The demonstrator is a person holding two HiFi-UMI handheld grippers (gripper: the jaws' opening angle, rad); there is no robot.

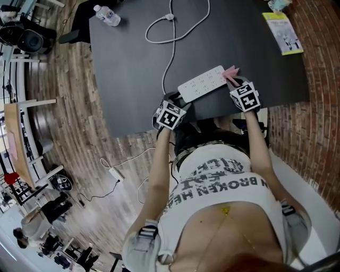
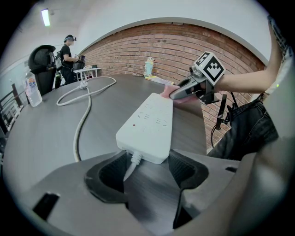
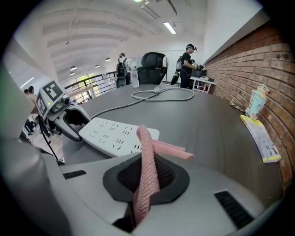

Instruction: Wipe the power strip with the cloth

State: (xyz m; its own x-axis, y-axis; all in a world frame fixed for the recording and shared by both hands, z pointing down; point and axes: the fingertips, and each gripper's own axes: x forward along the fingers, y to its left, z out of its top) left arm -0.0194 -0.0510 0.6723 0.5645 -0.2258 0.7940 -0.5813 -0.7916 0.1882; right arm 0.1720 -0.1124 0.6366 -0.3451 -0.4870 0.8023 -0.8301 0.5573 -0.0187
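Note:
A white power strip [image 1: 202, 83] lies slantwise on the dark table [image 1: 133, 64], and its cable [image 1: 171, 48] loops away to the far side. My left gripper [image 2: 147, 173] is open at the strip's [image 2: 147, 122] cable end, with the cable running between the jaws and the tips right at the strip's corners. My right gripper [image 3: 146, 173] is shut on a pink cloth [image 3: 148, 156]. The cloth's free end drapes over the other end of the strip [image 3: 113, 136]. In the head view the cloth [image 1: 231, 73] touches the strip's right end, just beyond the right gripper [image 1: 235, 84].
A water bottle [image 1: 108, 15] stands at the table's far left corner. A yellow-green booklet [image 1: 283, 33] lies at the far right beside the brick wall [image 1: 319, 106]. Another strip and cable [image 1: 114, 172] lie on the wooden floor. People stand by a chair beyond the table [image 3: 186, 64].

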